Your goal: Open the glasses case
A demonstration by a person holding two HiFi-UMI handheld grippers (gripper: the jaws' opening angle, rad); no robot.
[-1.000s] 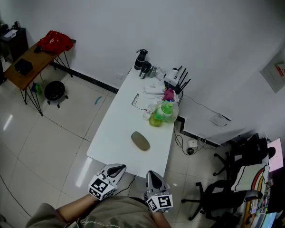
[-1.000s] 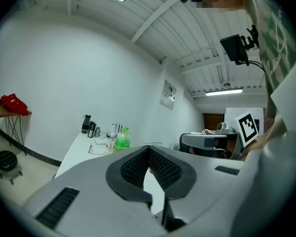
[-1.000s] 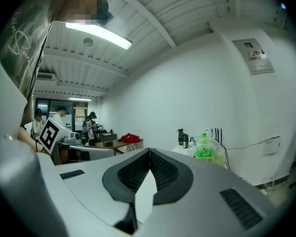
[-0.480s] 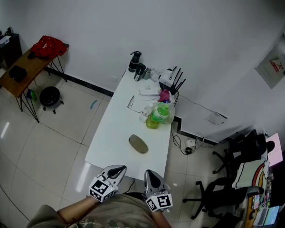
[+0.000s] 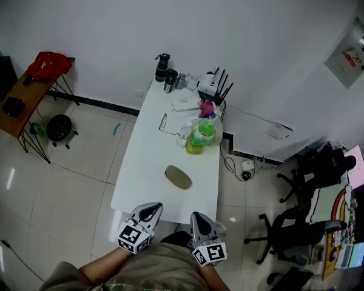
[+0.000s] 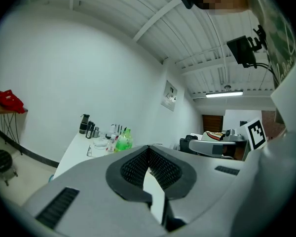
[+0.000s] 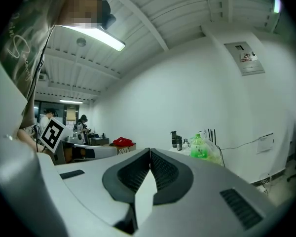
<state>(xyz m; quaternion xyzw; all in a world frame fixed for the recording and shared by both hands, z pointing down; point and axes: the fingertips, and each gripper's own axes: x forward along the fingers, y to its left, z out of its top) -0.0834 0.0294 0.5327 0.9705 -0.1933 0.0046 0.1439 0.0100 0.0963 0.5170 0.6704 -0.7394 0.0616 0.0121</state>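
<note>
Both grippers, left (image 5: 148, 211) and right (image 5: 199, 221), hover clenched and empty (side by side) near the table (image 5: 145, 174); the glasses case (image 5: 178, 177) lies untouched.

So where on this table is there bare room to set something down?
Bare: the near end, between the glasses case and the edge of the table, and the strip left of the case. Crowded: the far end, around the green bottle and flasks.

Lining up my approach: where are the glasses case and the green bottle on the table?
glasses case (image 5: 178, 177), head view, middle of its top face.
green bottle (image 5: 202, 136), head view, middle of its body.
</note>
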